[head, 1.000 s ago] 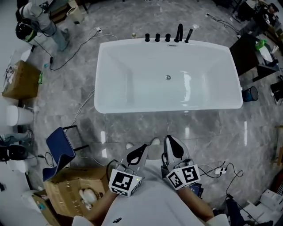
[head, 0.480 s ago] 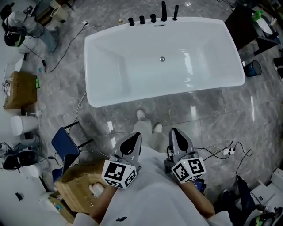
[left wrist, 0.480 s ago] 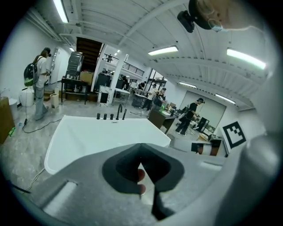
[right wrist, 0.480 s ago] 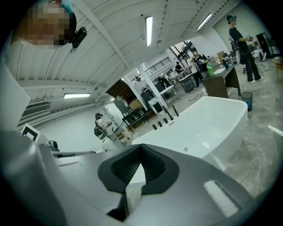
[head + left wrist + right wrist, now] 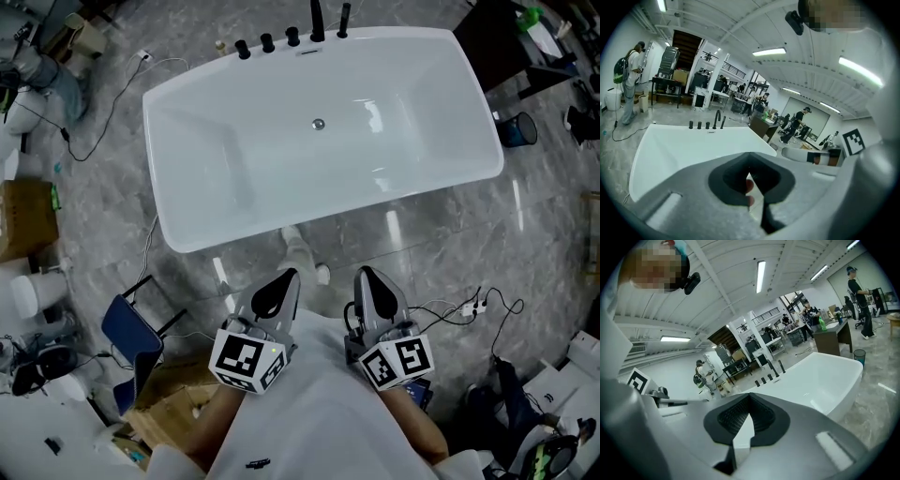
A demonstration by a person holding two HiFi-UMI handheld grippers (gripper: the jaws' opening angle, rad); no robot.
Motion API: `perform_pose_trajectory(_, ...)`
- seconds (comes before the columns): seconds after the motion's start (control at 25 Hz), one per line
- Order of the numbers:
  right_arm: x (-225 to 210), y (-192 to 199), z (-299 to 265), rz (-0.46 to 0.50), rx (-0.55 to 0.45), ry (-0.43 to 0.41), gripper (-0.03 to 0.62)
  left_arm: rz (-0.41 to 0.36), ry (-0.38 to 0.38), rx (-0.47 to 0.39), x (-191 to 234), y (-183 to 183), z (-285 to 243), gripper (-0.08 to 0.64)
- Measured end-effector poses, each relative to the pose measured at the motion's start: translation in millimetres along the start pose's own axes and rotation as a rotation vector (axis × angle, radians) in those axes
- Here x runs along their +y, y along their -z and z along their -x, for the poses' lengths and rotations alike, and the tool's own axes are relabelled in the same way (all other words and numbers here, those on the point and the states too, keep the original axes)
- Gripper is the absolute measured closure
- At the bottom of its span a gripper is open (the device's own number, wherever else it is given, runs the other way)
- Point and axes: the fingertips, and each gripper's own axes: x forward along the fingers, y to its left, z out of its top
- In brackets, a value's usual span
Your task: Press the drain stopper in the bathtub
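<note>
Head view: left gripper (image 5: pixel 275 292) and right gripper (image 5: pixel 370 286), jaws together, empty; bathtub (image 5: pixel 192 164) with drain stopper (image 5: pixel 319 123) ahead; blue chair (image 5: pixel 131 333), cardboard box (image 5: pixel 173 403) leftward.

A white top (image 5: pixel 309 427) fills six o'clock of the head view. The left gripper (image 5: pixel 282 280) at seven o'clock and the right gripper (image 5: pixel 367 277) at five o'clock are grey with tapered, black-padded jaws. Each carries a white cube (image 5: pixel 246 359) printed with black square markers. At twelve o'clock from them are what seem to be pale trousers (image 5: pixel 298 251) and a white shoe (image 5: pixel 322 274).
</note>
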Motion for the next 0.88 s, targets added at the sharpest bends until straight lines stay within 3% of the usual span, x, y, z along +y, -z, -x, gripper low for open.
perform_pose_trajectory(0.28,12.4,-36.9,-56.3,-0.024,-0.006,-0.023,0.597,0.005,0.032,-0.014,39.6,-39.3,-34.6,0.561)
perform_pose_trajectory(0.52,23.6,-74.5,-103.9,0.025,-0.02,-0.033,0.597,0.025,0.029,-0.049,84.9,-74.8,-55.3,0.56)
perform_pose_trajectory(0.72,8.0,-99.9,-140.4,0.04,-0.006,0.021,0.598,0.044,0.022,-0.067,107.9,-96.5,-71.9,0.56)
perform_pose_trajectory(0.88,-4.6,-109.5,-162.8,0.074,0.05,-0.003,0.598,0.077,0.008,-0.067,109.5,-103.5,-84.9,0.56)
